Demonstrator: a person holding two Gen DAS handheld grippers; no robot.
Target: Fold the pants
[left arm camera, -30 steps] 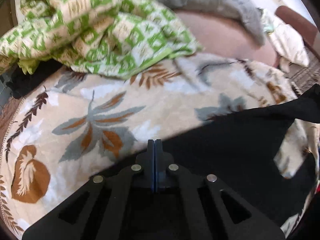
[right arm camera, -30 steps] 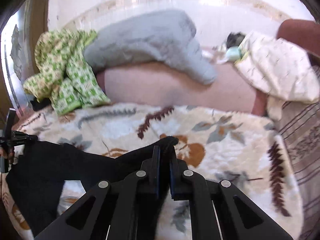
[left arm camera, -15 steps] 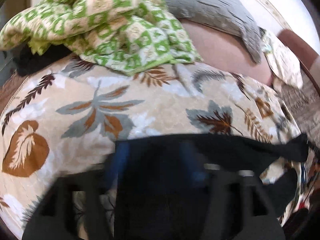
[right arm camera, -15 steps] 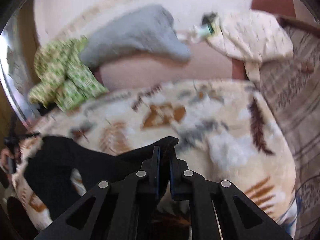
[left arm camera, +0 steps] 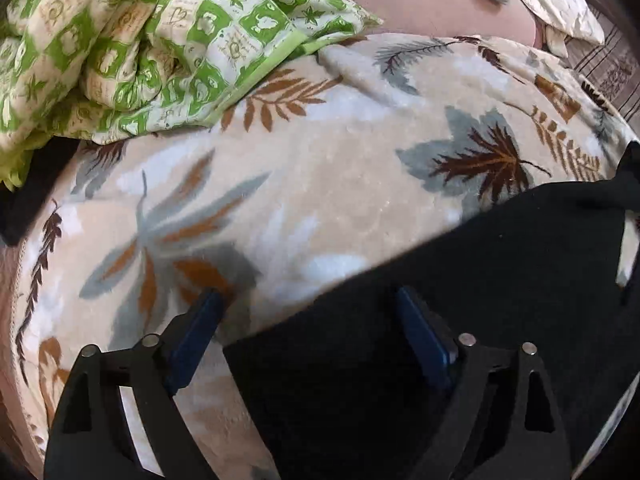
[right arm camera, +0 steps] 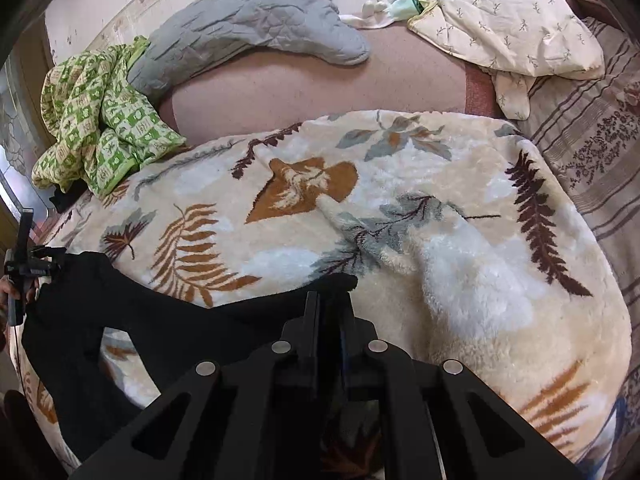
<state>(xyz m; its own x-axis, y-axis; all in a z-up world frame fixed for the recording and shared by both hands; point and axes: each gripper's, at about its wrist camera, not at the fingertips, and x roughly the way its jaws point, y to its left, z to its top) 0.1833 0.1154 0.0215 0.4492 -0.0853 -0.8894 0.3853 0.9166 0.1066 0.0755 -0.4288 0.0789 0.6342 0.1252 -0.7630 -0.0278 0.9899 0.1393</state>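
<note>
Black pants (left arm camera: 500, 280) lie spread on a cream leaf-print blanket (left arm camera: 320, 184). My left gripper (left arm camera: 308, 300) is open just above the blanket, its right finger over the pants' edge and its left finger over bare blanket. In the right wrist view my right gripper (right arm camera: 326, 300) is shut on a corner of the pants (right arm camera: 160, 320), which stretch left toward the left gripper (right arm camera: 24, 268) at the blanket's edge.
A green checked cloth (left arm camera: 132, 40) is bunched at the blanket's far left. A grey quilted pad (right arm camera: 248, 24) and a cream pillow (right arm camera: 508, 24) lie behind on the pink mattress (right arm camera: 320, 80). A striped cover (right arm camera: 592, 140) lies at right.
My left gripper has opened and let go of the pants, which now lie on the blanket. My right gripper has stayed shut on its corner.
</note>
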